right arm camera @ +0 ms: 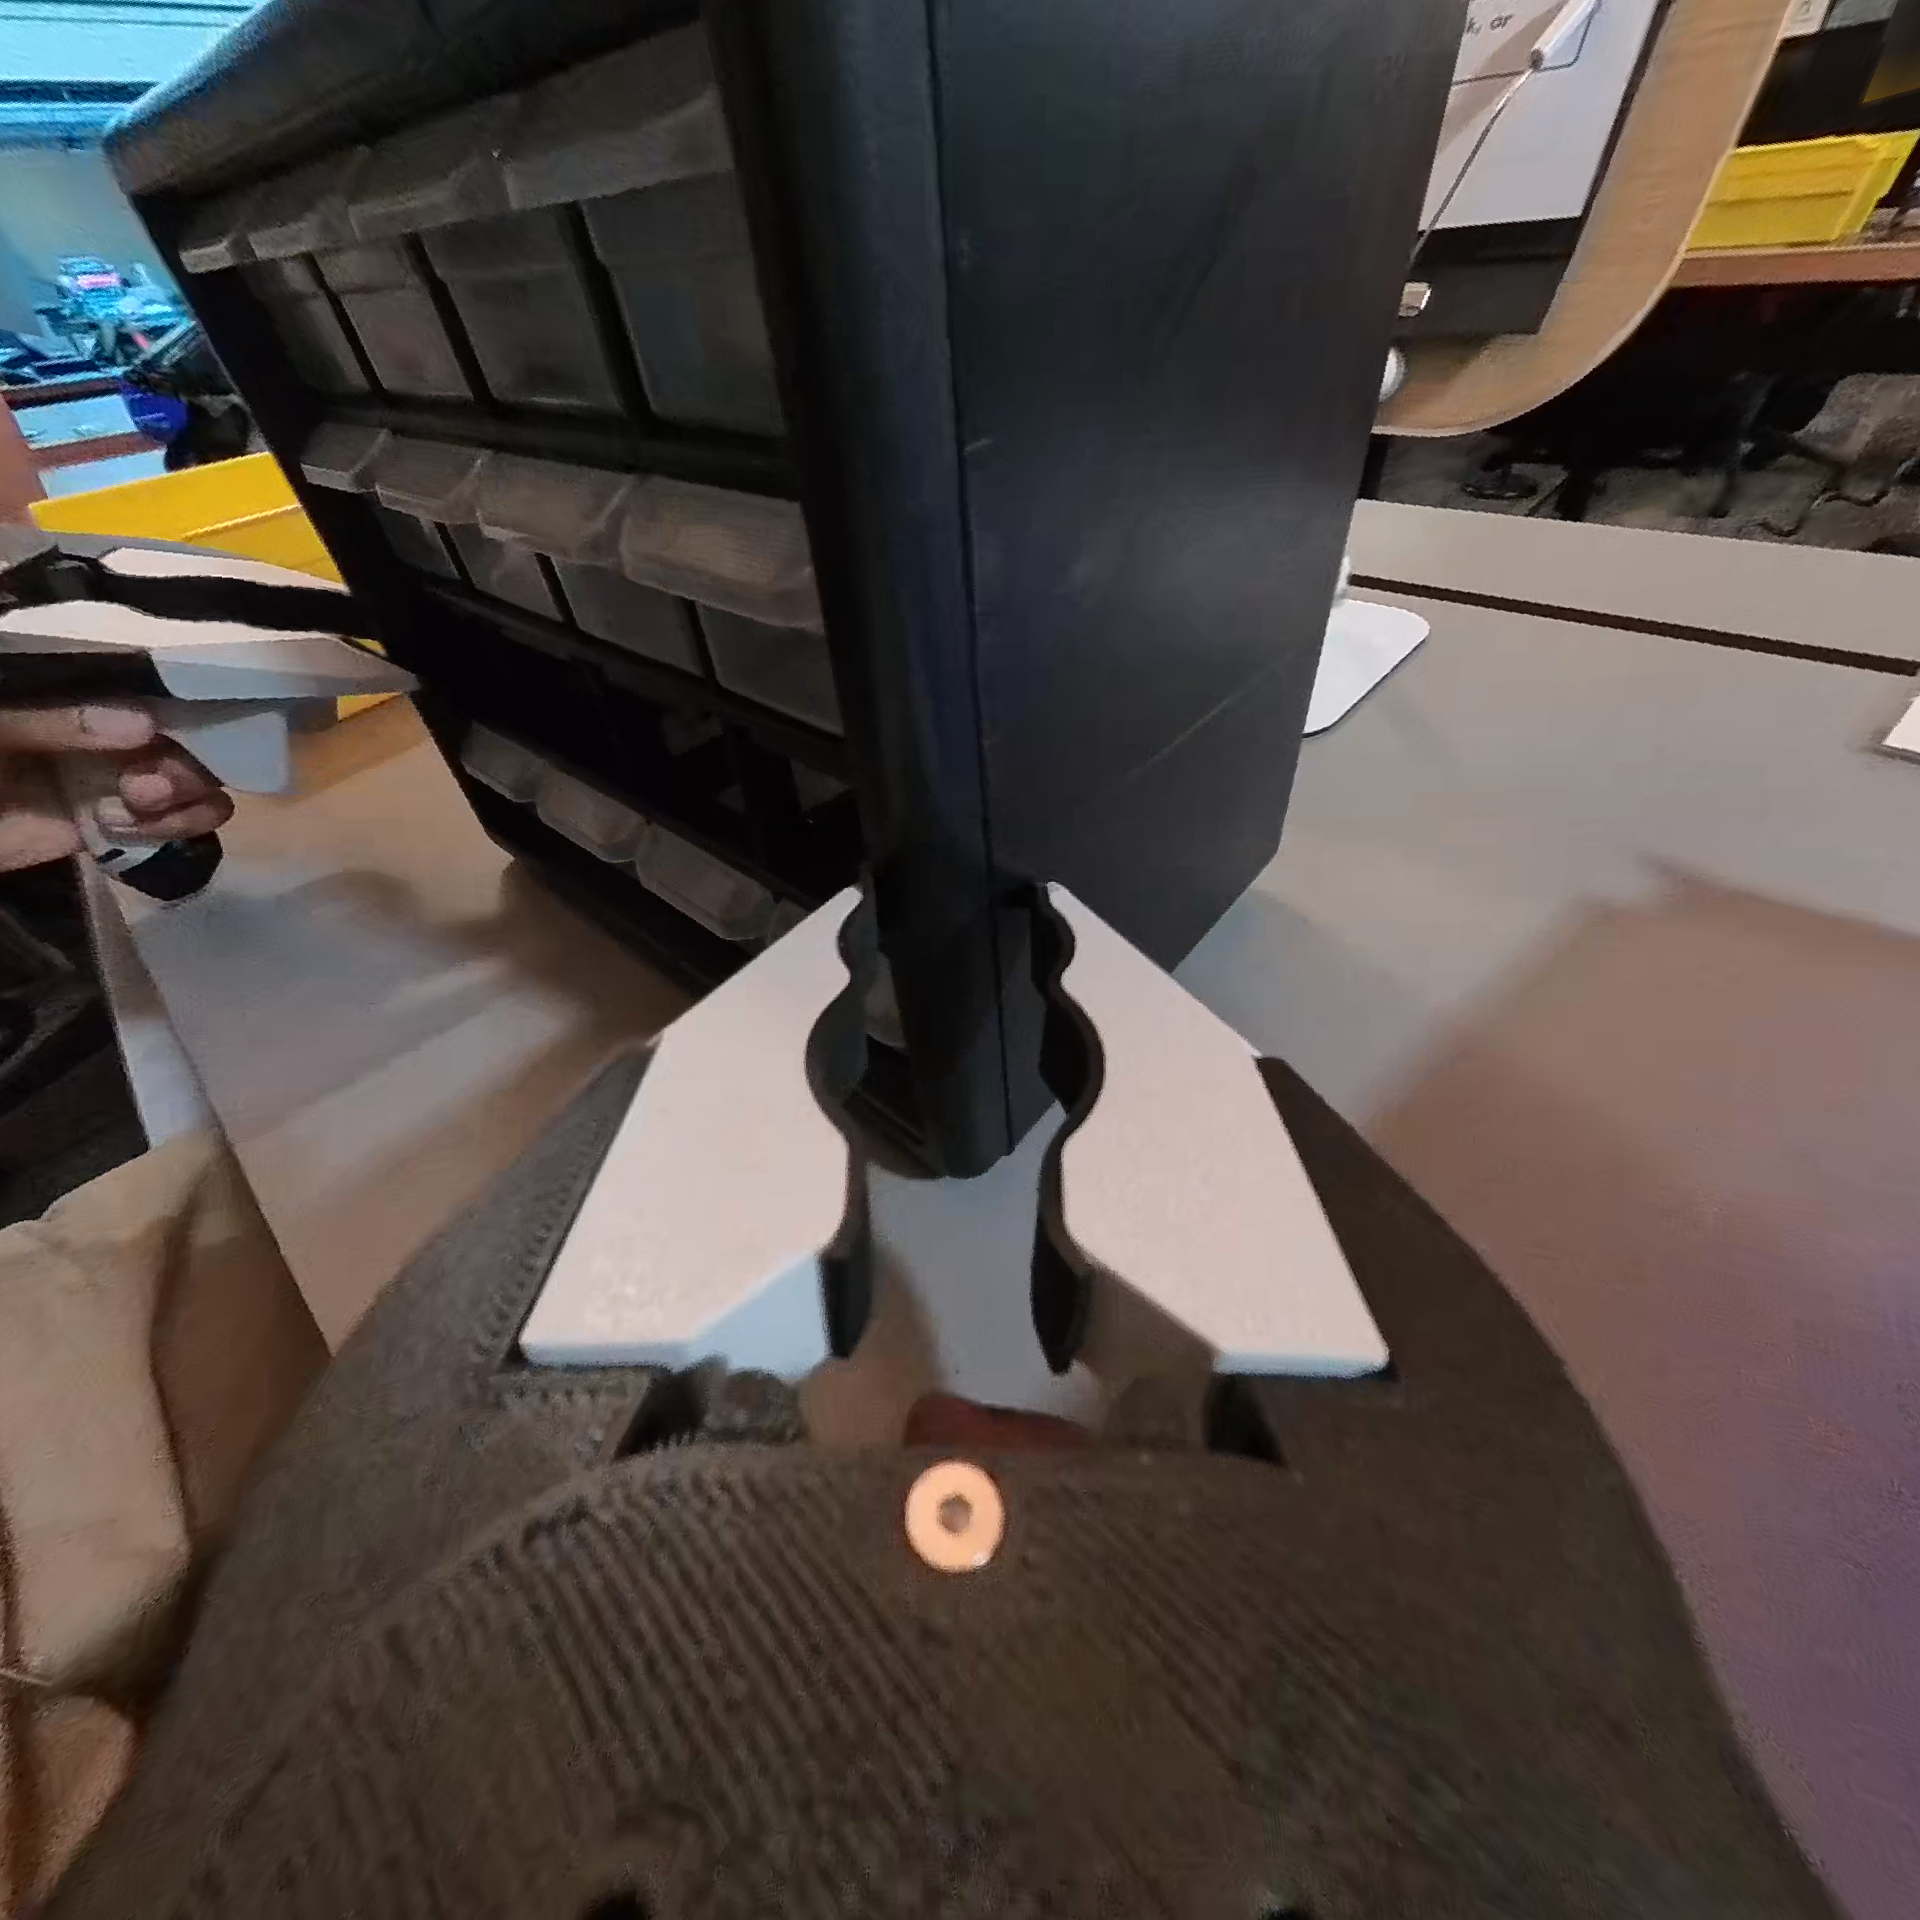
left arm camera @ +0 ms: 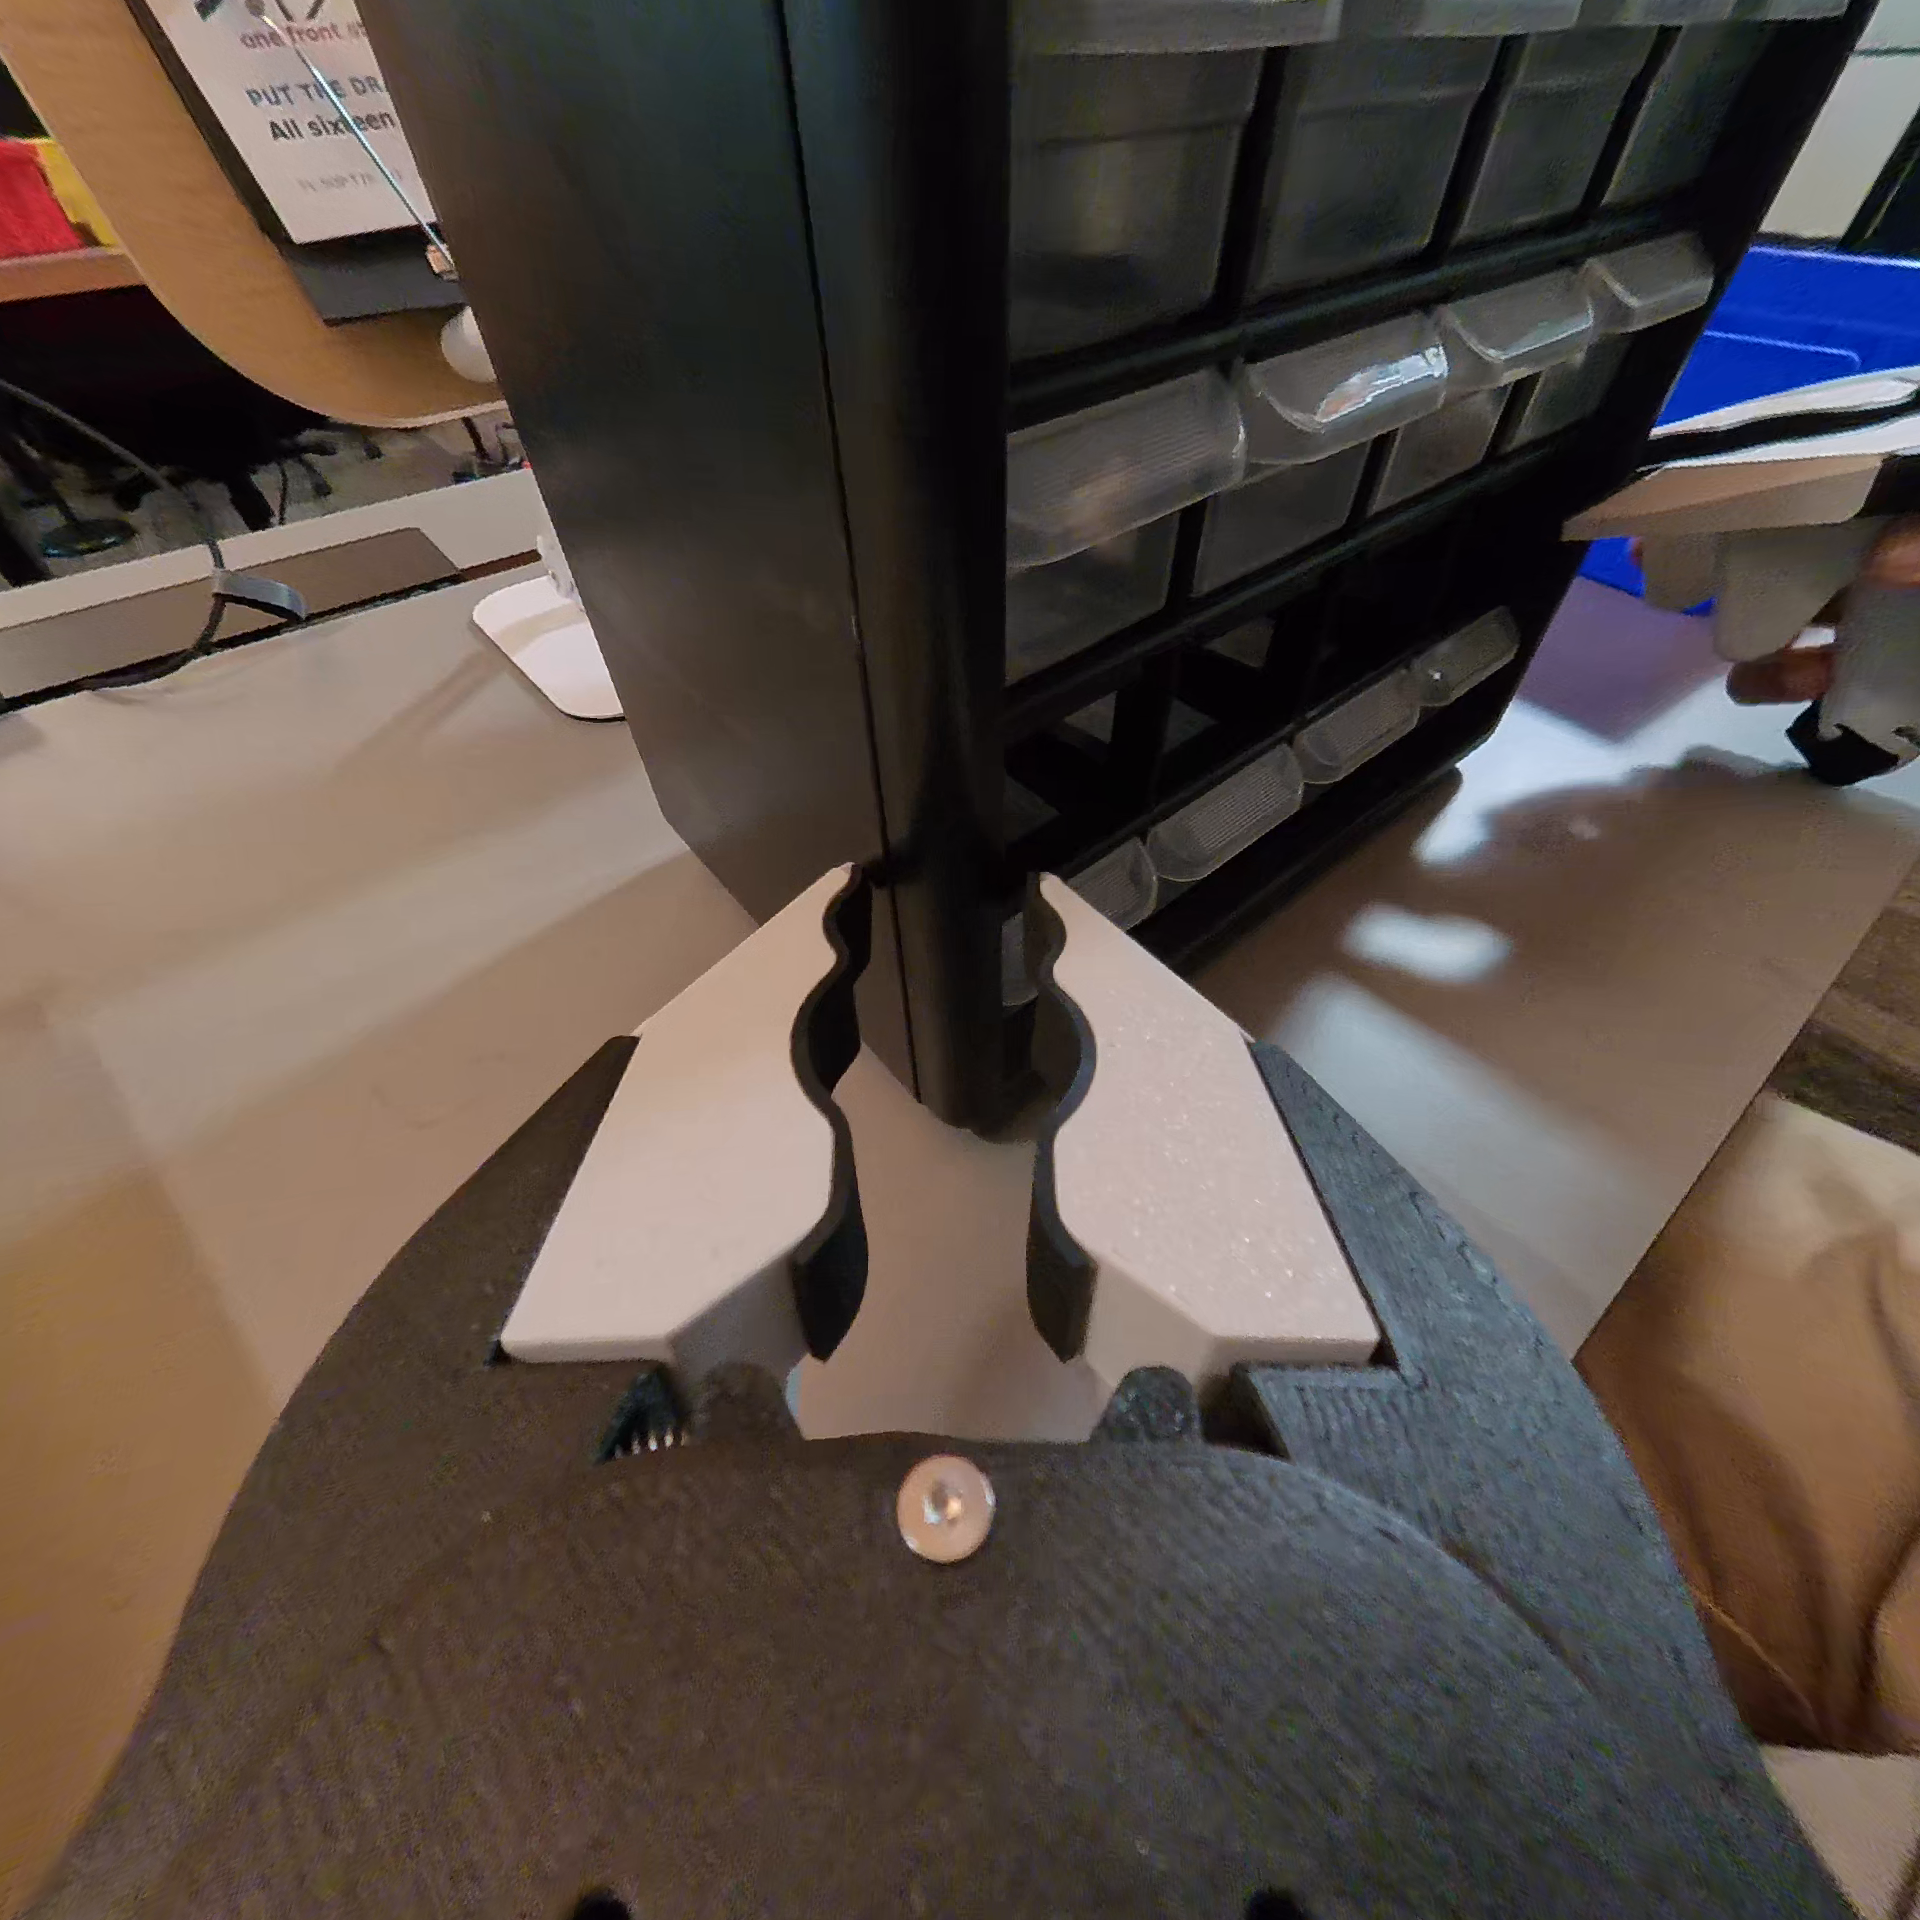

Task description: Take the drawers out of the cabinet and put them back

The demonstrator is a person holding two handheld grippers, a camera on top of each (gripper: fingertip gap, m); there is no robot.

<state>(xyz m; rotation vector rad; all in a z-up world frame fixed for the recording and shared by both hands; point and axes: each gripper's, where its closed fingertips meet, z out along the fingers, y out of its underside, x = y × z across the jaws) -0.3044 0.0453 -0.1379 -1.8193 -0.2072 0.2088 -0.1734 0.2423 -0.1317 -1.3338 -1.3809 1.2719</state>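
A black cabinet (left arm camera: 675, 416) with rows of clear drawers (left arm camera: 1340, 384) stands on the beige table (left arm camera: 260, 987). Some slots in a lower row (left arm camera: 1143, 727) are dark and empty. My left gripper (left arm camera: 945, 935) is shut on the cabinet's left front corner near its base. My right gripper (right arm camera: 951, 914) is shut on the right front corner of the cabinet (right arm camera: 1143, 416), also near the base. Each gripper shows in the other's view, the right one (left arm camera: 1766, 582) and the left one (right arm camera: 208, 665), both held by a hand. The drawers (right arm camera: 717, 540) look blurred in the right wrist view.
A white monitor foot (left arm camera: 551, 644) and a printed sign (left arm camera: 312, 125) stand behind the cabinet. A blue bin (left arm camera: 1818, 332) and yellow bins (right arm camera: 208, 509) lie beyond the table. A person's tan-clad lap (left arm camera: 1766, 1455) is at the table's near edge.
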